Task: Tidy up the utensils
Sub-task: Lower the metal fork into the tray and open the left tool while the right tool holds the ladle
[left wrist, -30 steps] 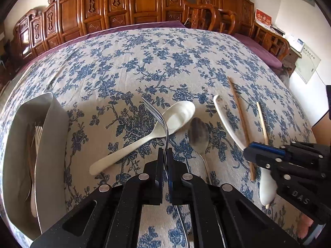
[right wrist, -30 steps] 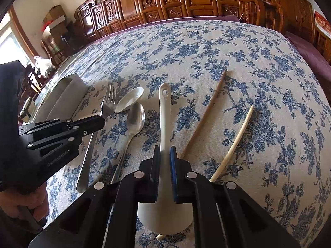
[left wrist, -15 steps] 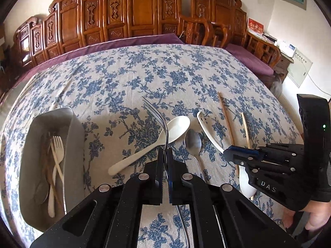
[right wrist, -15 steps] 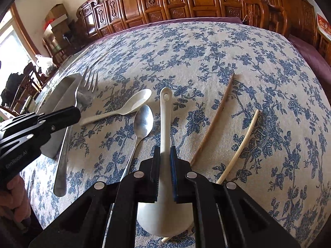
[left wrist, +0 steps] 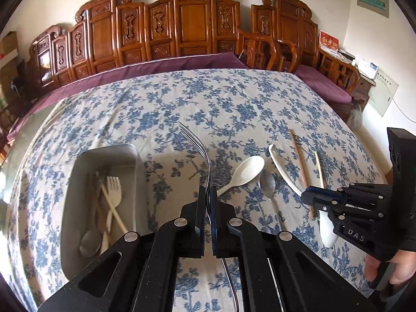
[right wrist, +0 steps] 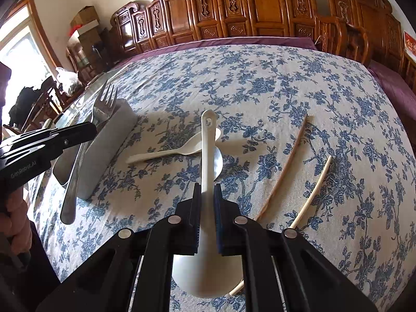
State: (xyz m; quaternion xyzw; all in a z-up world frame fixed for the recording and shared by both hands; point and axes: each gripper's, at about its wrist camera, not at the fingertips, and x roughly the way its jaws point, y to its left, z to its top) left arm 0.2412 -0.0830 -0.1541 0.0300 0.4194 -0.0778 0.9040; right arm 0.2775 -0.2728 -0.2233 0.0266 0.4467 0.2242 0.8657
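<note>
Gripping a metal fork [left wrist: 200, 153] by its handle, the left gripper [left wrist: 207, 202] has its jaws closed narrow on it, tines pointing forward and up, the fork lifted off the floral cloth of the bench [left wrist: 234, 104]. In the right wrist view the fork hangs near the metal tray [right wrist: 109, 153], its tines showing above the tray's far end. The tray sits to the left on the cloth and holds a white plastic fork [left wrist: 114, 189], a metal spoon [left wrist: 89, 239] and some sticks that cross one another. The right gripper [right wrist: 207, 208] has its jaws closed on the handle of a white ladle-shaped spoon [right wrist: 208, 156], whose bowl lies under the gripper body. On the cloth between them lie a white plastic spoon [left wrist: 244, 173] and a metal teaspoon [left wrist: 267, 187], close beside each other. Right of the ladle lie a brown chopstick [right wrist: 286, 166] and a pale chopstick [right wrist: 312, 192], apart from each other.
</note>
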